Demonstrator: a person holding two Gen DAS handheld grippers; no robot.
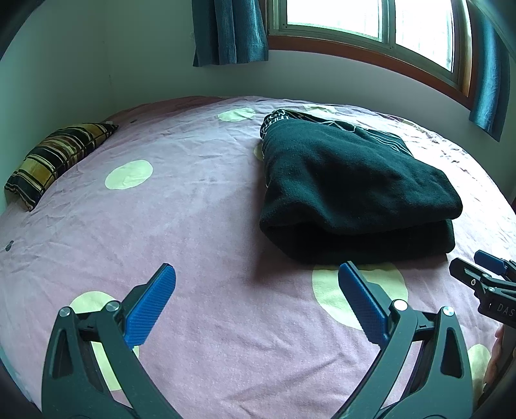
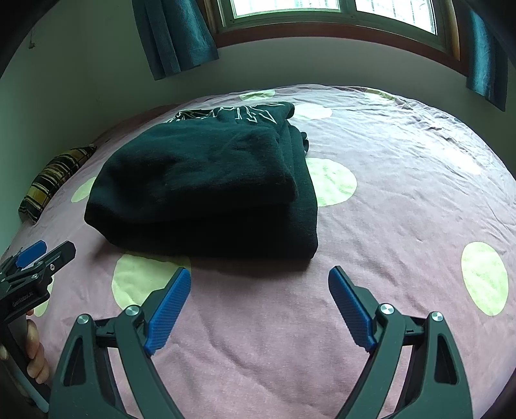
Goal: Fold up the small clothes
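A black fleece garment [image 1: 351,190] lies folded in a thick stack on the pink bed sheet [image 1: 193,209], white lettering showing at its far end. It also shows in the right wrist view [image 2: 206,190]. My left gripper [image 1: 256,274] is open and empty, held a little short of the garment's near edge and to its left. My right gripper [image 2: 259,277] is open and empty, just short of the garment's near right corner. Each gripper's tip shows in the other's view: the right one [image 1: 483,267] at the right edge, the left one [image 2: 42,254] at the left edge.
The sheet [image 2: 403,193] is pink with pale yellow dots. A striped brown and black pillow [image 1: 54,158] lies at the far left against the wall. A window [image 1: 371,19] with teal curtains [image 1: 229,32] is behind the bed.
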